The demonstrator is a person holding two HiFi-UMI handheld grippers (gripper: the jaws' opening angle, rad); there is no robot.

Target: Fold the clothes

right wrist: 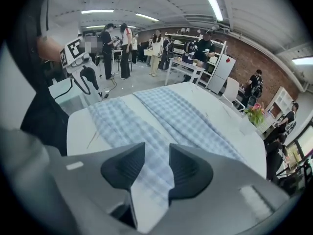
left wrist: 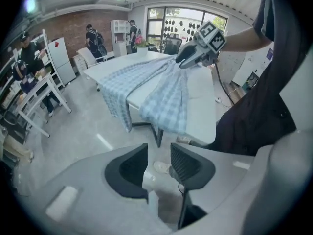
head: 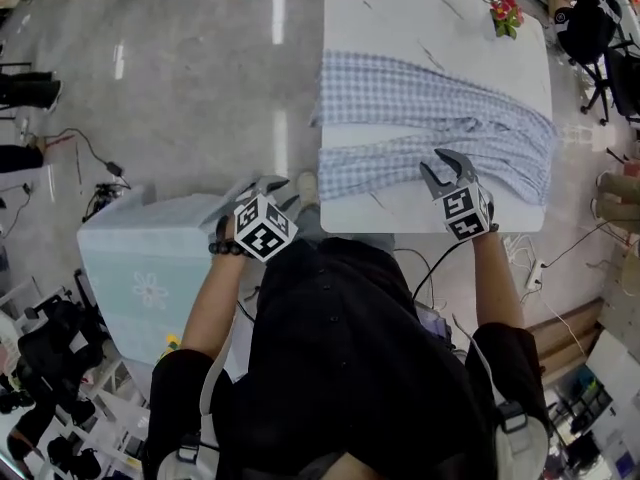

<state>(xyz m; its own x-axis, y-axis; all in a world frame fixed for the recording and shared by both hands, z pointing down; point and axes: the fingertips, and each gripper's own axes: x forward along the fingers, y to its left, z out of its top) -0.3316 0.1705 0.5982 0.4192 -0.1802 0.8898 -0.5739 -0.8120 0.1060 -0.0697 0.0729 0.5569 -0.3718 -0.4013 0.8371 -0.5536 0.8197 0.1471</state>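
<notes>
A blue-and-white checked garment (head: 430, 118) lies spread in two long bands across the white marble table (head: 400, 8); its ends hang over the table's left and right edges. My right gripper (head: 447, 168) hovers over the garment's near band by the table's front edge. Its jaws stand apart, and the checked cloth (right wrist: 146, 141) shows through the gap (right wrist: 157, 168) with nothing pinched. My left gripper (head: 262, 186) is off the table, left of its near corner. It is open and empty (left wrist: 159, 163), with floor and a shoe showing between the jaws. From there the hanging cloth (left wrist: 166, 102) is ahead.
A small pot of flowers (head: 506, 13) stands at the table's far right corner. A pale blue cabinet (head: 140, 268) sits to my left. Office chairs (head: 600, 28) and cables (head: 540, 258) are on the right. Several people (right wrist: 122, 48) stand in the room beyond.
</notes>
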